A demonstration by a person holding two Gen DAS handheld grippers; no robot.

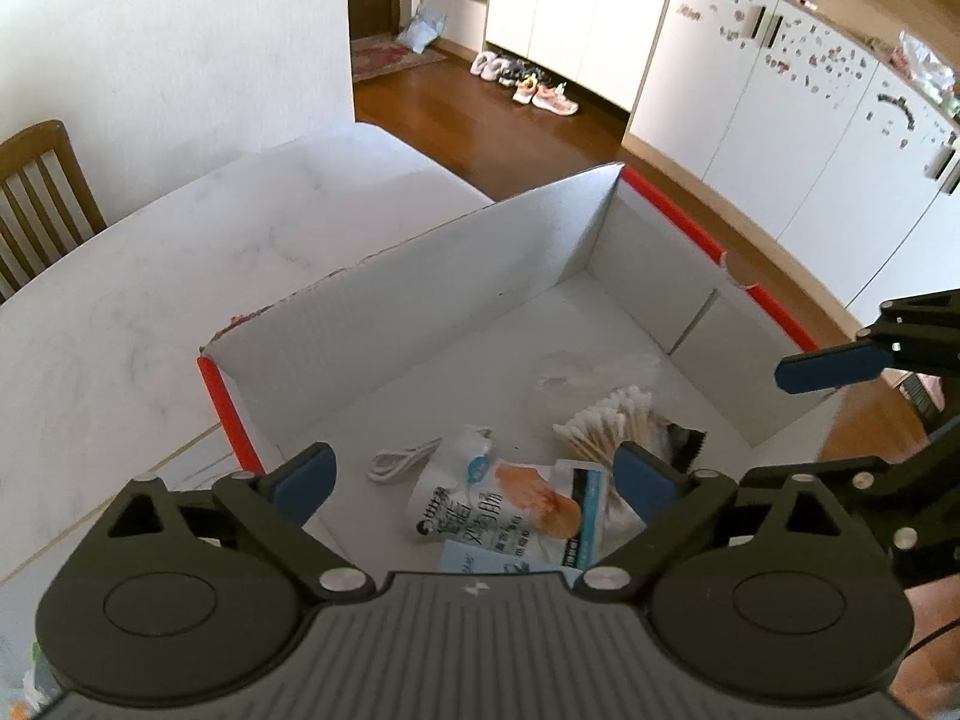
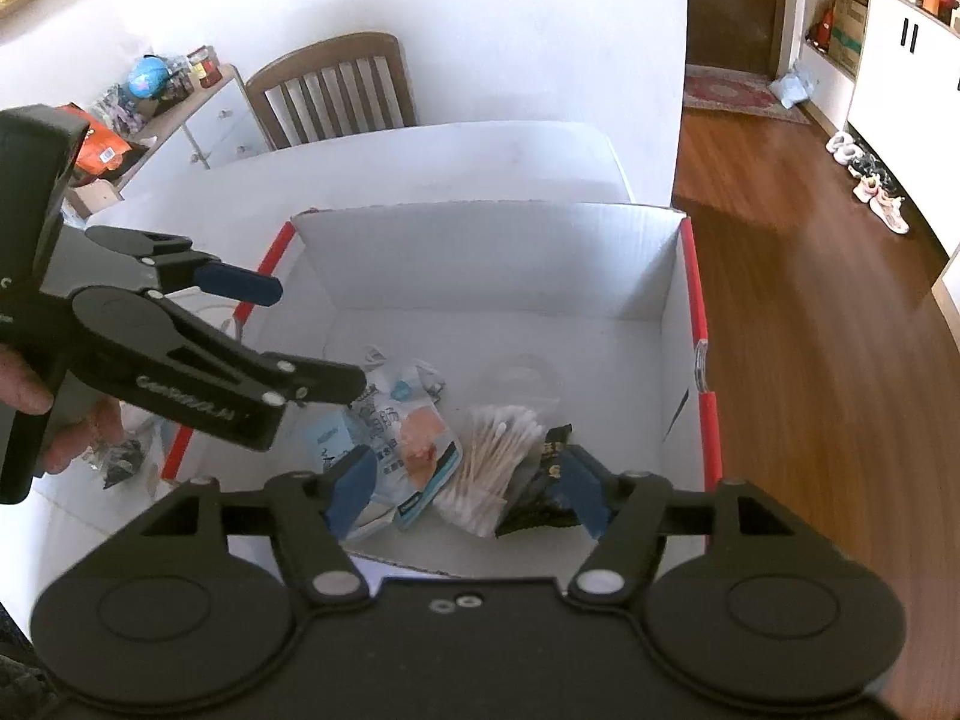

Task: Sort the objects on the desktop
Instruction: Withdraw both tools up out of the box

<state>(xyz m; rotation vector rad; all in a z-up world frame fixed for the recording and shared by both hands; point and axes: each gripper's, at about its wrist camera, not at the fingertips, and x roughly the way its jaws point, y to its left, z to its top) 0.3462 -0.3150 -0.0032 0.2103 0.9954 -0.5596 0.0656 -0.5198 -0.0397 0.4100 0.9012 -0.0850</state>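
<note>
A white cardboard box (image 1: 480, 276) with red edges stands open on the white table (image 1: 210, 240). Inside lie a white-and-orange snack packet (image 1: 510, 510), a bag of cotton swabs (image 1: 606, 420), a black packet (image 1: 684, 441), a coiled white cable (image 1: 402, 459) and a clear round lid (image 1: 561, 372). My left gripper (image 1: 477, 474) hangs open above the snack packet, gripping nothing. My right gripper (image 2: 469, 483) is open over the near side of the box (image 2: 480, 264), above the swabs (image 2: 498, 450) and black packet (image 2: 540, 498), pads clear of both. The left gripper (image 2: 312, 339) shows at the box's left rim.
A wooden chair (image 2: 336, 90) stands behind the table by the white wall. A cluttered sideboard (image 2: 150, 90) is at far left. A dark wrapped item (image 2: 120, 456) lies on the table left of the box. Wooden floor (image 2: 810, 300) drops away right of the box.
</note>
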